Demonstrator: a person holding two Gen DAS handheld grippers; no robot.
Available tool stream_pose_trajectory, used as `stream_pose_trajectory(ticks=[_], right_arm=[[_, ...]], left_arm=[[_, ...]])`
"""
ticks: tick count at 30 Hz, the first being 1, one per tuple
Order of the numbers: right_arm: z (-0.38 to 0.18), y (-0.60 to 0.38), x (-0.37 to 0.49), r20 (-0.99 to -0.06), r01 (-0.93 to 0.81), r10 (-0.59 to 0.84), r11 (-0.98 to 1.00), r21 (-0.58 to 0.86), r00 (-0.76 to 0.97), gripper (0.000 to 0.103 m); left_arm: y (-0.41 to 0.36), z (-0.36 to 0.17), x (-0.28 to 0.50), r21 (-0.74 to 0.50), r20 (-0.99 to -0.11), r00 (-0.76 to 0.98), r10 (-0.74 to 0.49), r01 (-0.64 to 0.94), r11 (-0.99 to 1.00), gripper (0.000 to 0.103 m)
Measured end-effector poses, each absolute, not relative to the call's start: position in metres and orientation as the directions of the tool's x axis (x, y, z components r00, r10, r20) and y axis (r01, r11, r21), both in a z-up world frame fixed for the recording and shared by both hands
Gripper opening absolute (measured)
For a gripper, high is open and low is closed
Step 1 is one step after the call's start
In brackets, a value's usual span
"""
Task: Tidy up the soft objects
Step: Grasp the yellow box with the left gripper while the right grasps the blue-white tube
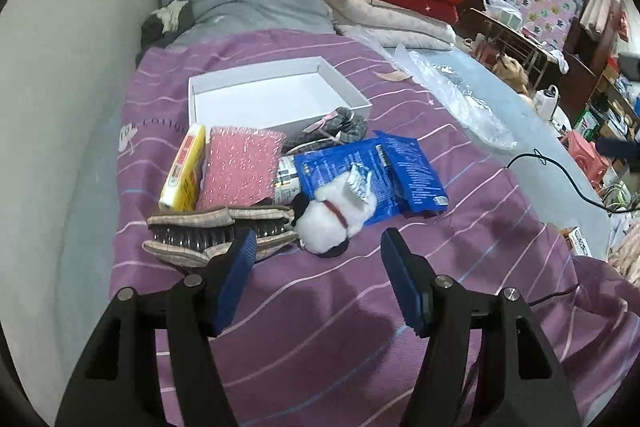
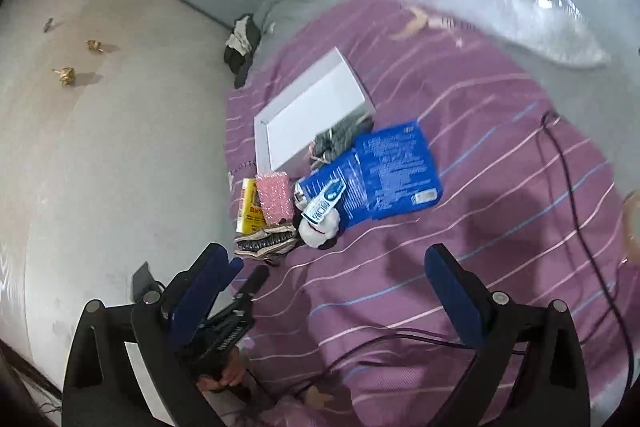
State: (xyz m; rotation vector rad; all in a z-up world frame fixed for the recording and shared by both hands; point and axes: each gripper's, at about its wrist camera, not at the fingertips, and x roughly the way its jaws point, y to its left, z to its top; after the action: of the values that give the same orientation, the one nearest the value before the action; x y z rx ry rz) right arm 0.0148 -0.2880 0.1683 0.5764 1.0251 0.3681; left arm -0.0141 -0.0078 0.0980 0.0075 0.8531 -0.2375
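Now both your grippers, left [image 1: 318, 247] and right [image 2: 332, 263], hang released over the bed [image 1: 360, 307]; the white box [image 1: 276, 95] looks empty, probably waiting for the plush toy [image 1: 332, 219].

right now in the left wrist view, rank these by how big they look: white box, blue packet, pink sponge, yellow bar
1. white box, though it lies farthest back
2. blue packet
3. pink sponge
4. yellow bar, which is seen edge-on, so its true size is unsure
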Motion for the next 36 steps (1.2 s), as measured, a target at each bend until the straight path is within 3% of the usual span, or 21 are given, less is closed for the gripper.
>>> stream_pose_trajectory(ticks=[6, 9, 15, 19, 23, 26, 30, 32, 34, 36], right_arm=[[0.177, -0.278, 0.037, -0.696, -0.129, 0.51, 0.842, 0.523, 0.506, 0.103], [0.157, -0.254, 0.073, -0.71, -0.148, 0.574, 0.809, 0.569, 0.408, 0.101], [0.121, -0.201, 0.138, -0.749, -0.124, 0.611, 0.789, 0.601, 0.254, 0.081], [0.088, -0.182, 0.177, -0.773, -0.058, 0.597, 0.798, 0.6, 0.215, 0.055], [0.05, -0.185, 0.175, -0.789, -0.003, 0.551, 0.82, 0.572, 0.273, 0.047], [0.027, -0.197, 0.162, -0.764, 0.065, 0.58, 0.783, 0.618, 0.281, 0.046], [0.016, -0.204, 0.155, -0.76, 0.099, 0.583, 0.771, 0.629, 0.287, 0.046], [0.015, -0.201, 0.155, -0.748, 0.09, 0.609, 0.756, 0.648, 0.264, 0.046], [0.012, -0.194, 0.157, -0.717, 0.088, 0.659, 0.719, 0.689, 0.228, 0.046], [0.006, -0.187, 0.158, -0.699, 0.093, 0.69, 0.696, 0.712, 0.188, 0.046]], left_arm=[[0.012, 0.112, 0.002, -0.082, -0.744, 0.649, -0.159, 0.147, 0.986, 0.066], [0.024, 0.117, 0.011, -0.045, -0.743, 0.662, -0.104, 0.105, 0.993, 0.066], [0.05, 0.112, 0.051, -0.015, -0.778, 0.628, -0.031, 0.031, 0.999, 0.066], [0.062, 0.098, 0.078, -0.032, -0.809, 0.587, -0.023, -0.006, 0.999, 0.066], [0.071, 0.081, 0.087, -0.025, -0.83, 0.558, -0.002, -0.035, 0.999, 0.066], [0.071, 0.064, 0.091, 0.045, -0.861, 0.507, 0.039, -0.001, 0.999, 0.065], [0.076, 0.05, 0.097, 0.074, -0.878, 0.473, 0.068, -0.006, 0.997, 0.049], [0.081, 0.045, 0.101, 0.055, -0.891, 0.45, 0.057, -0.018, 0.998, 0.037], [0.086, 0.039, 0.103, 0.043, -0.905, 0.423, 0.053, -0.033, 0.999, 0.016], [0.09, 0.038, 0.103, 0.025, -0.908, 0.418, 0.041, -0.044, 0.999, 0.016]])
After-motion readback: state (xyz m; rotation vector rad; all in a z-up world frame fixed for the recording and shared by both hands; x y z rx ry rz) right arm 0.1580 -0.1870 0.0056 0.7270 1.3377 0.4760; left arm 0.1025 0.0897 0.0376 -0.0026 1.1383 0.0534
